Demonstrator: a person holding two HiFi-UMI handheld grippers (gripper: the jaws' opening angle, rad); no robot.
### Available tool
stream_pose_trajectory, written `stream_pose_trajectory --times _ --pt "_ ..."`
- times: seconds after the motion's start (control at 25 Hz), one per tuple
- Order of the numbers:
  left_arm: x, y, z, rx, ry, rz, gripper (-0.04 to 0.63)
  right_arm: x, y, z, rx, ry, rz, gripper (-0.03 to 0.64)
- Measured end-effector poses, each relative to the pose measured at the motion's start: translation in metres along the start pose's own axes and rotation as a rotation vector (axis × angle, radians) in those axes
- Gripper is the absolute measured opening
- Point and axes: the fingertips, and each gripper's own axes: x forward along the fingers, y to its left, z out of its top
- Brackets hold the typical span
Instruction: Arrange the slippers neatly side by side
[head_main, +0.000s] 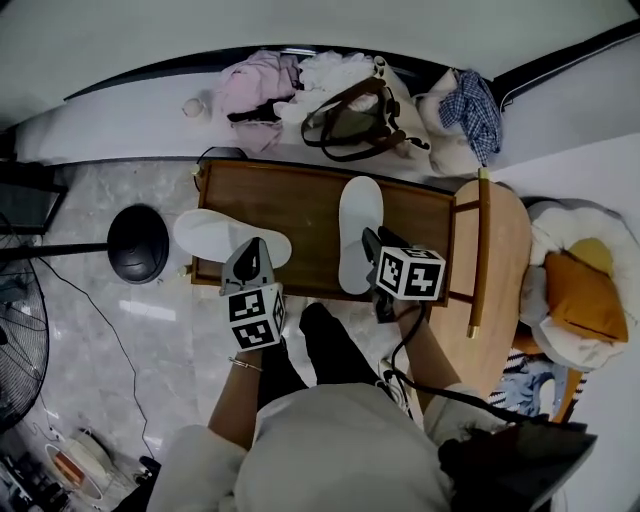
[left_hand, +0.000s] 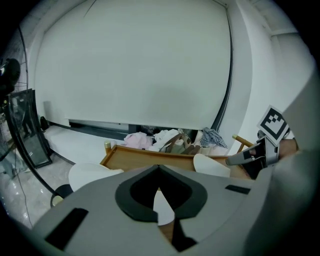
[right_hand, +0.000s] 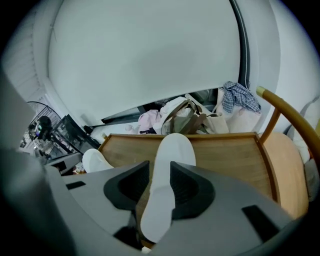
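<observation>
Two white slippers lie on a low wooden tray table (head_main: 300, 200). The left slipper (head_main: 212, 235) lies crosswise with its end hanging over the table's left edge. The right slipper (head_main: 358, 225) lies lengthwise, pointing away from me. My left gripper (head_main: 252, 250) hovers over the left slipper's right end, its fingertips together. In the left gripper view (left_hand: 159, 167) that slipper (left_hand: 90, 175) shows to the left of the jaws. My right gripper (right_hand: 160, 172) is open, with the near end of the right slipper (right_hand: 172, 150) lying between its jaws, untouched by the pads.
A brown bag (head_main: 350, 120) and a heap of clothes (head_main: 255, 90) lie beyond the table. A wooden chair (head_main: 500, 250) stands right of it, with an orange cushion (head_main: 580, 295) further right. A fan's black base (head_main: 137, 243) rests on the marble floor at the left.
</observation>
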Motion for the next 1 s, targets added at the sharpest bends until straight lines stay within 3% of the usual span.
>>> stream_pose_trajectory --times 0.32,1.0 --pt "-0.037 0.052 -0.007 -0.049 -0.022 0.123 0.008 0.009 0.065 0.010 -0.095 -0.002 0.112 0.141" --pt "-0.093 0.133 -0.026 -0.213 -0.082 0.336 0.008 0.044 0.192 0.003 -0.370 0.095 0.338 0.141"
